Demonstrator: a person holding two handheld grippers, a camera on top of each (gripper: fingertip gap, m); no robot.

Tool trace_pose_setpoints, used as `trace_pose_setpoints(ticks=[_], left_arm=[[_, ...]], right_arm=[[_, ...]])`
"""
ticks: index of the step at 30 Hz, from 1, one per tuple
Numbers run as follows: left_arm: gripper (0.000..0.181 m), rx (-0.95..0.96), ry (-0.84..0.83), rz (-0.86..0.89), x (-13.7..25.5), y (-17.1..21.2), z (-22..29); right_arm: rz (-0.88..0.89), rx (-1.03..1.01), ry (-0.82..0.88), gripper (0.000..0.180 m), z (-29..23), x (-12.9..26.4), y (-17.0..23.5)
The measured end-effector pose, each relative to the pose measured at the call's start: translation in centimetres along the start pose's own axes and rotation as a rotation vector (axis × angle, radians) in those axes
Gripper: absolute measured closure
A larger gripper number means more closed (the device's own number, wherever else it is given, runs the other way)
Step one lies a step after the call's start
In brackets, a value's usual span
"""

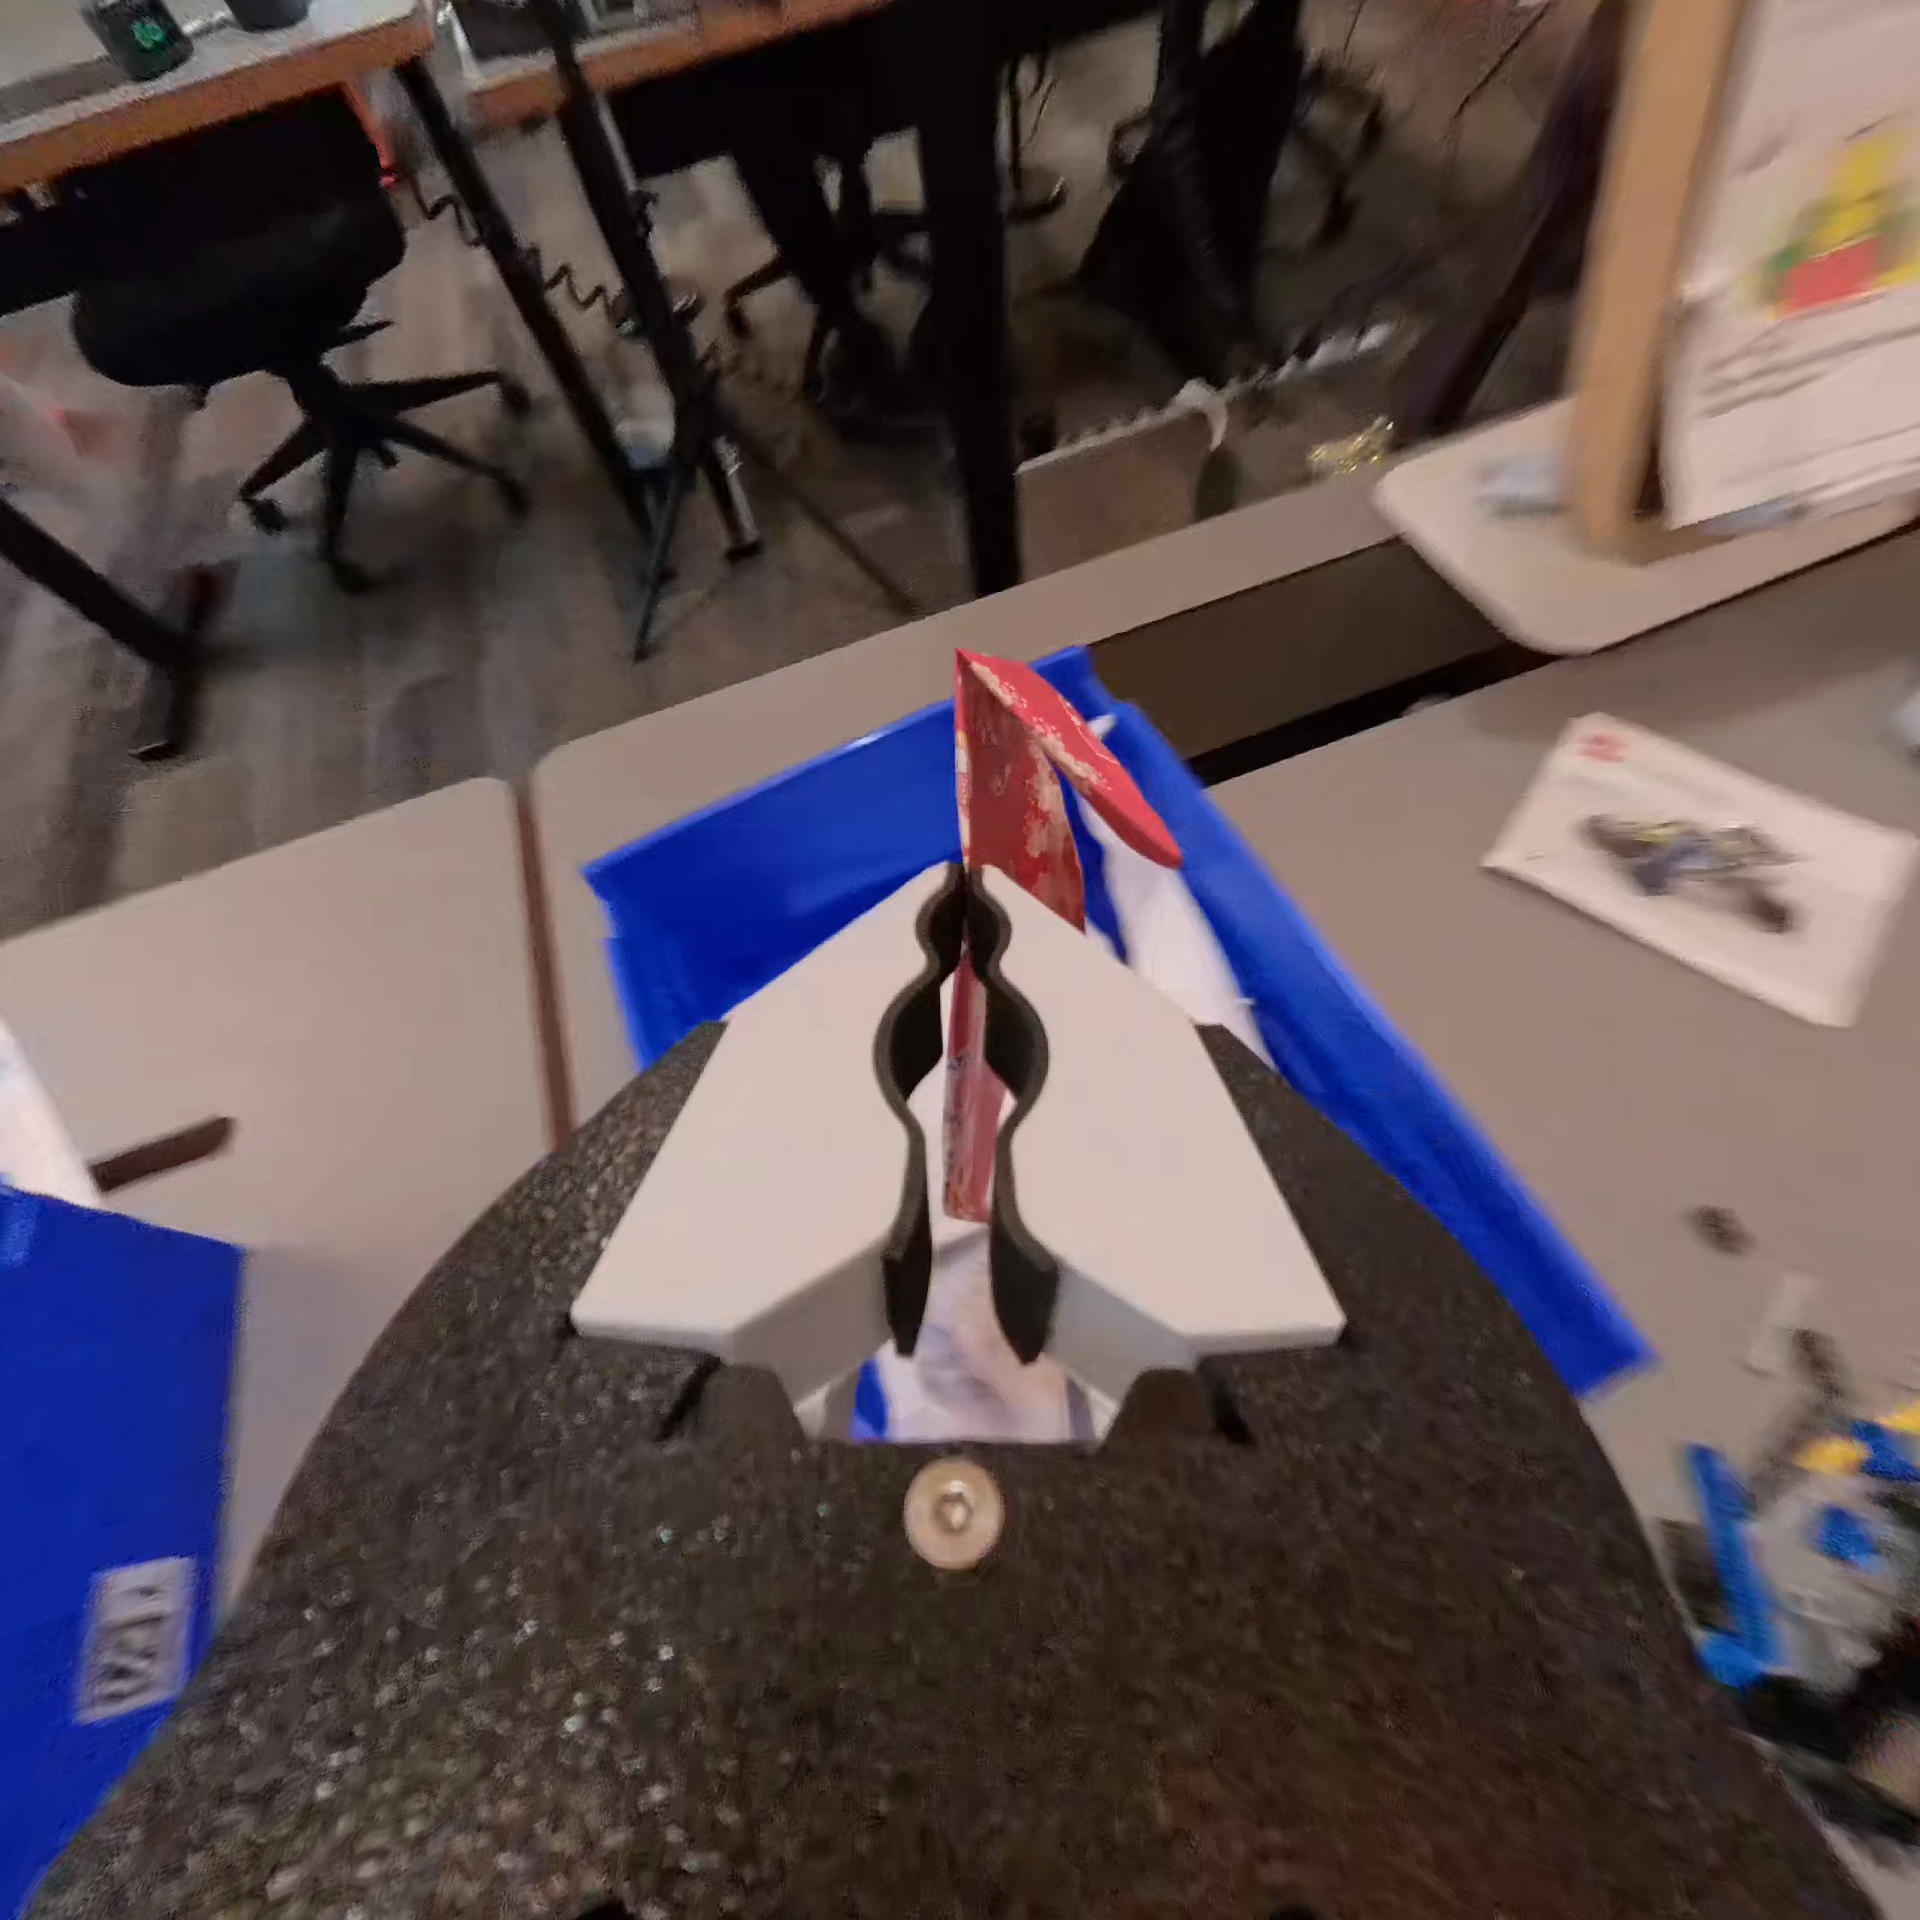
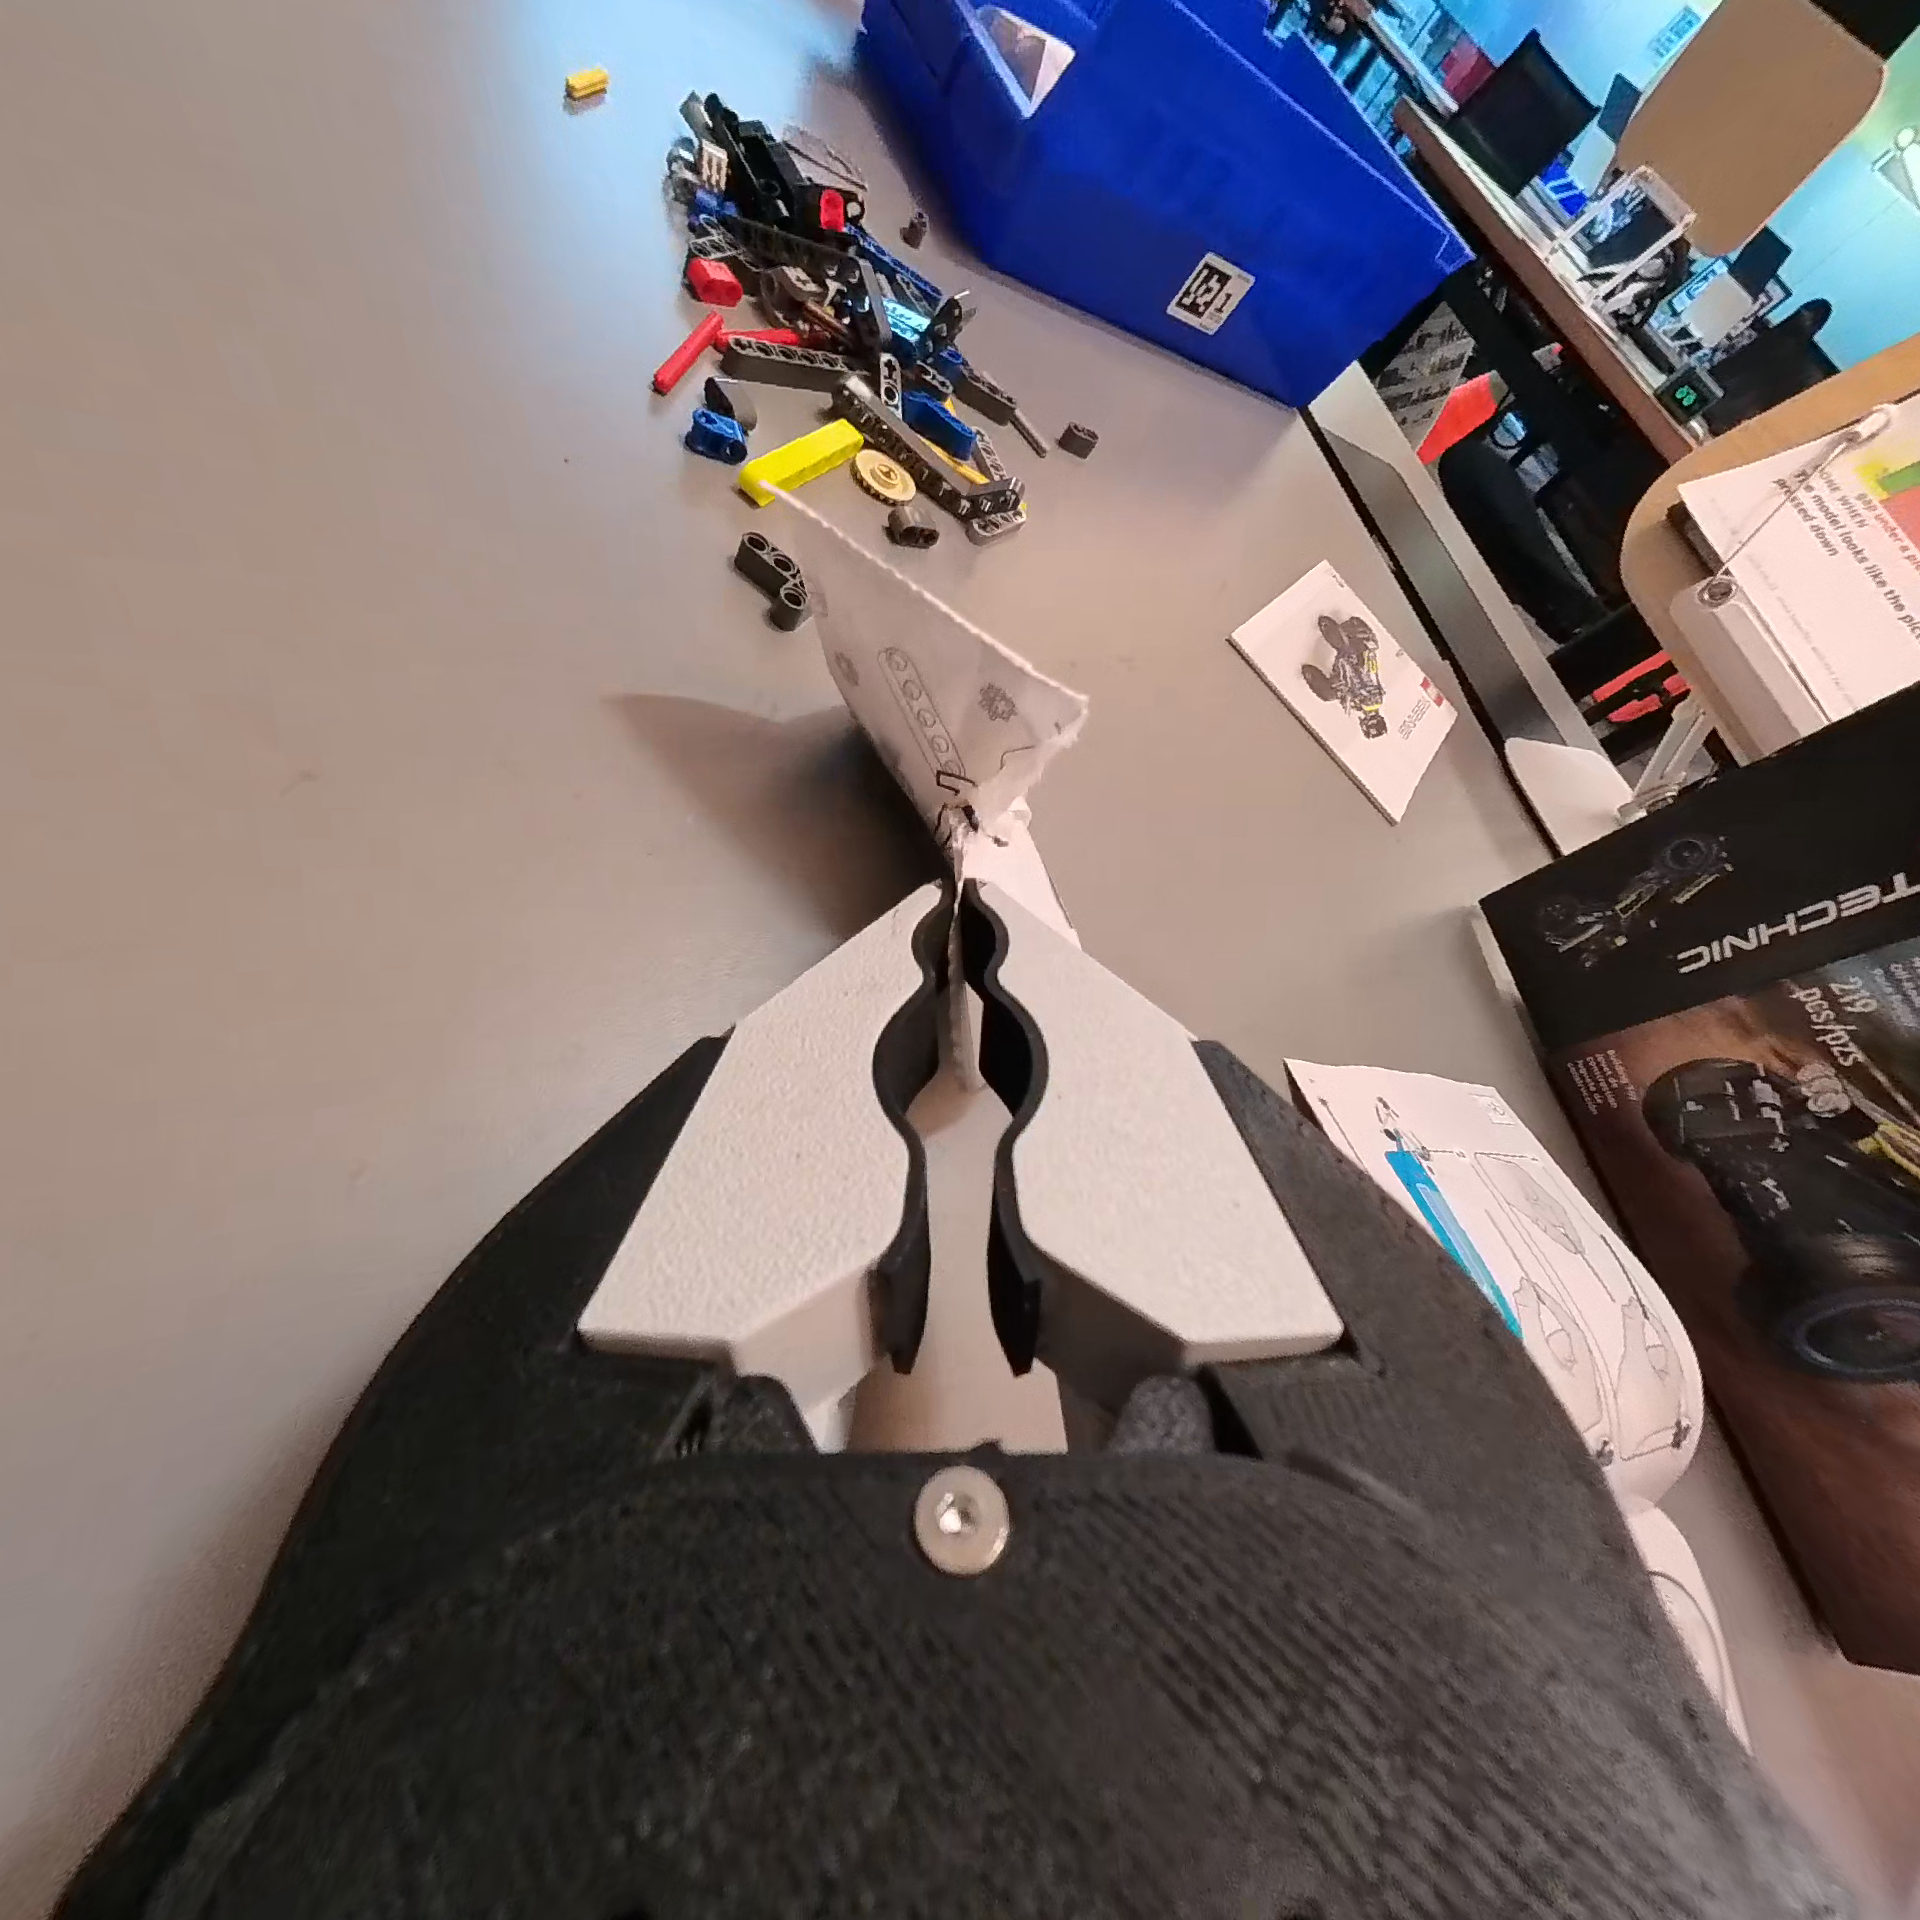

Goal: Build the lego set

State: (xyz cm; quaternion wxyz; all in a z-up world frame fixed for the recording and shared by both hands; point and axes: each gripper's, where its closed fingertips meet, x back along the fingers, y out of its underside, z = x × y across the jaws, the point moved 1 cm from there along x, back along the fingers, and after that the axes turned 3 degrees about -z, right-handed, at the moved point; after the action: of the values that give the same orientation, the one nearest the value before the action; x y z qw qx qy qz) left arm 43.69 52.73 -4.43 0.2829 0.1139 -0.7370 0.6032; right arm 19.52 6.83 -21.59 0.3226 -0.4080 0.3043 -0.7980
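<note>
Left wrist view: the left gripper [image 1: 966,883] is clenched on a red packet [image 1: 1023,800] patterned in white, which stands upright from the fingertips, with a strip of it running back between the fingers [image 1: 790,1122]. It is held over a blue bin [image 1: 1351,1039] on the grey tabletop [image 1: 1558,1091]. A booklet [image 1: 1699,868] lies far right on the tabletop, and a blurred heap of lego pieces [image 1: 1818,1538] sits near right. A second blue bin [image 1: 94,1455] shows at the near left. An office chair [image 1: 249,312] stands on the floor beyond.

Right wrist view: the right gripper [image 2: 961,883] is clenched on a torn white paper bag [image 2: 935,686] printed with part outlines; the bag rises from the fingertips above the tabletop [image 2: 312,623]. The lego pieces [image 2: 842,322], black, blue, red and yellow, lie loose farther off, just left of the blue bin [image 2: 1143,177]. The booklet [image 2: 1351,686] lies to the right. The set's dark box [image 2: 1766,1143] is at the near right, with a white printed sheet [image 2: 1507,1247] beside it.
</note>
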Motion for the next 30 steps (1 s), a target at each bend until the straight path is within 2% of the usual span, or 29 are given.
trace_pose_setpoints(ticks=[1, 4, 7, 9, 13, 17, 19, 20, 22, 26, 28, 30], left_arm=[[0.181, -0.041, -0.02, -0.048, -1.5, 0.0, -1.2], [0.181, -0.108, -0.09, -0.219, -5.9, 1.4, -4.4], [0.181, -0.038, -0.12, -0.347, -9.0, 3.5, -6.7], [0.181, 0.034, -0.106, -0.44, -10.5, 5.6, -7.4], [0.181, 0.028, -0.14, -0.532, -11.8, 8.5, -8.7], [0.169, 0.041, -0.214, -0.482, -11.2, 8.6, -9.8], [0.162, 0.043, -0.237, -0.434, -10.1, 7.7, -10.0], [0.151, 0.044, -0.237, -0.408, -9.4, 7.2, -9.9], [0.147, 0.033, -0.258, -0.346, -7.3, 5.7, -9.9], [0.143, 0.021, -0.202, -0.17, -2.4, 2.0, -5.9], [0.143, -0.019, -0.034, -0.065, 0.2, 0.3, 0.8], [0.142, -0.094, 0.199, -0.012, 2.9, 0.8, 10.2]], right_arm=[[-0.003, -0.006, -0.001, 0.18, 0.1, 0.0, 0.0], [-0.015, -0.03, -0.011, 0.18, 0.3, -0.2, 0.2], [-0.018, -0.068, -0.027, 0.18, 0.6, -0.3, 0.3], [-0.007, -0.108, -0.039, 0.18, 0.8, -0.2, 0.2], [0.019, -0.178, -0.065, 0.18, 1.3, -0.1, -0.2], [0.002, -0.169, -0.082, 0.18, 1.2, -0.3, -0.2], [0.005, -0.173, -0.089, 0.18, 1.0, -0.5, -0.3], [0.01, -0.179, -0.093, 0.18, 1.0, -0.5, -0.4], [0.02, -0.194, -0.096, 0.18, 1.1, -0.6, -0.5], [0.044, -0.213, -0.108, 0.18, 1.3, -0.6, -1.1], [0.062, -0.212, -0.115, 0.18, 1.4, -0.6, -1.5], [0.063, -0.215, -0.125, 0.18, 1.5, -0.8, -1.8]])
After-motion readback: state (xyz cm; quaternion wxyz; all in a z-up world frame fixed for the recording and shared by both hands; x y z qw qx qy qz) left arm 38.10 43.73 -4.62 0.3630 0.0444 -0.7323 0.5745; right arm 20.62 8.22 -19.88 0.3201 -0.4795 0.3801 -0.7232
